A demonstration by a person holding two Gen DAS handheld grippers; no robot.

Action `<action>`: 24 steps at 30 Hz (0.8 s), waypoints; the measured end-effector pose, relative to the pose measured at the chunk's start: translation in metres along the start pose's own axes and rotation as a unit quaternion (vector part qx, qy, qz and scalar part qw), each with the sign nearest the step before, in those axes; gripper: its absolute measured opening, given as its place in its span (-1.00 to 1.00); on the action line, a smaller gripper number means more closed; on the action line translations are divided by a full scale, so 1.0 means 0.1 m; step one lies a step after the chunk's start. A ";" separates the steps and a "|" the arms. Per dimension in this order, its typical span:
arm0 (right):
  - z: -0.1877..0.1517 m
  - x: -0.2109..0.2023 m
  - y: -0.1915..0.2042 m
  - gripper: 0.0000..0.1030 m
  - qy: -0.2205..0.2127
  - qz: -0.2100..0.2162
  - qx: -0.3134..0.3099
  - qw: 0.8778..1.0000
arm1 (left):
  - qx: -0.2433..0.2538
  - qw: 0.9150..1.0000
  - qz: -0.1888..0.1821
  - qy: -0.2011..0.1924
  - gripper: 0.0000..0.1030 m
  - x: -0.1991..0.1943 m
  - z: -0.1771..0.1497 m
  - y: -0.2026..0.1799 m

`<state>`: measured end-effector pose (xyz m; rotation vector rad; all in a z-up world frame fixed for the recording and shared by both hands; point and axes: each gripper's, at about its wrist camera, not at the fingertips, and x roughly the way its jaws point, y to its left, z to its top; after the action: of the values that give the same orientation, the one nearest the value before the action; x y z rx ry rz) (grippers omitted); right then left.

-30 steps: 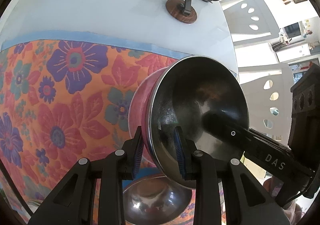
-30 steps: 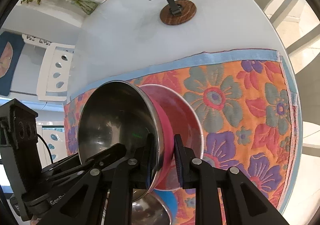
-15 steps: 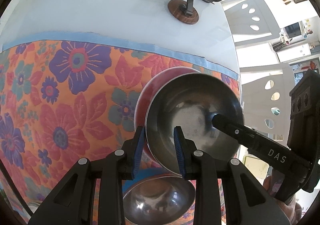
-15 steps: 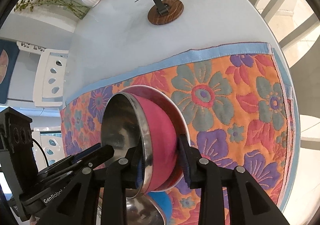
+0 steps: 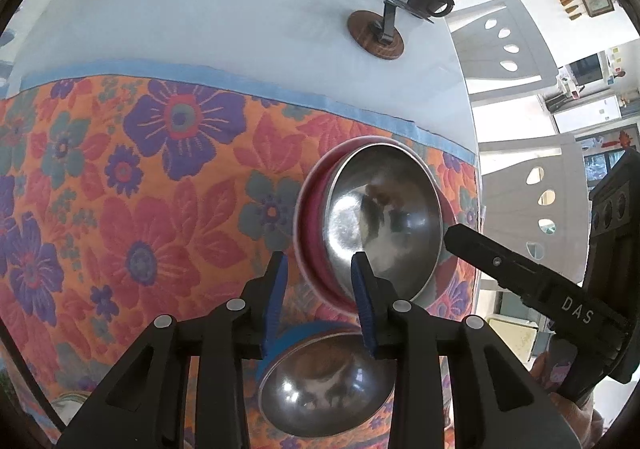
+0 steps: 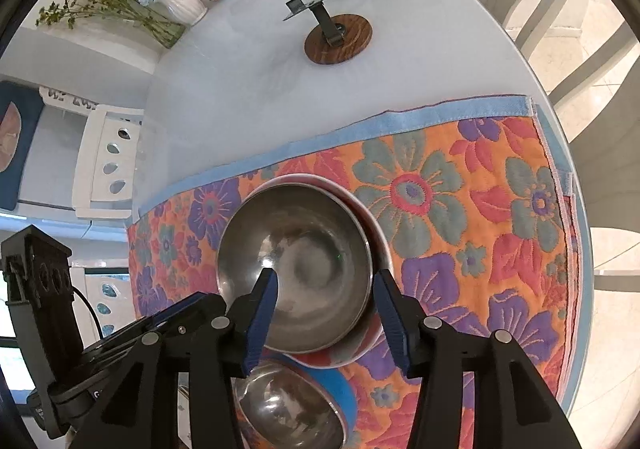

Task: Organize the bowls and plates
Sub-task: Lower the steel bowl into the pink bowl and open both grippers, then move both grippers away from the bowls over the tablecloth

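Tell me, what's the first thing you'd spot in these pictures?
The shiny pink bowl sits on a plate in the middle of the bright flowery cloth, with the right gripper open around it. A blue bowl lies just below, nearer the camera.

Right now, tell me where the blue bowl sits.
Blue bowl sits low in both wrist views on the floral mat, just nearer the grippers than the pink bowl.

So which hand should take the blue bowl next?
Probably right: the right gripper jaws have just been opening, loose around the pink bowl, blue bowl close below; the left gripper jaws stand narrow.
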<state>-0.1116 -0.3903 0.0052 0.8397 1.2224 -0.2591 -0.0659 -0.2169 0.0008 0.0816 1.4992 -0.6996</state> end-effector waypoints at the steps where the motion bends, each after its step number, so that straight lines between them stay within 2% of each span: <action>1: -0.01 0.00 0.02 -0.07 0.000 0.000 0.000 1.000 | -0.001 1.000 0.000 -0.001 -0.42 -0.02 -0.02 0.03; 9: -0.18 0.03 0.39 -0.06 0.002 -0.007 -0.026 1.000 | -0.022 1.000 0.003 -0.009 -0.36 -0.22 -0.13 0.40; 24: -0.58 0.38 1.33 -0.05 0.030 0.002 -0.081 0.996 | -0.054 0.998 0.030 -0.032 -0.32 -0.69 -0.38 1.29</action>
<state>-0.0609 -0.2503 0.0225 0.7129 1.2801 -0.1297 -0.0333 -0.0693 0.0135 0.0212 1.4649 -0.5660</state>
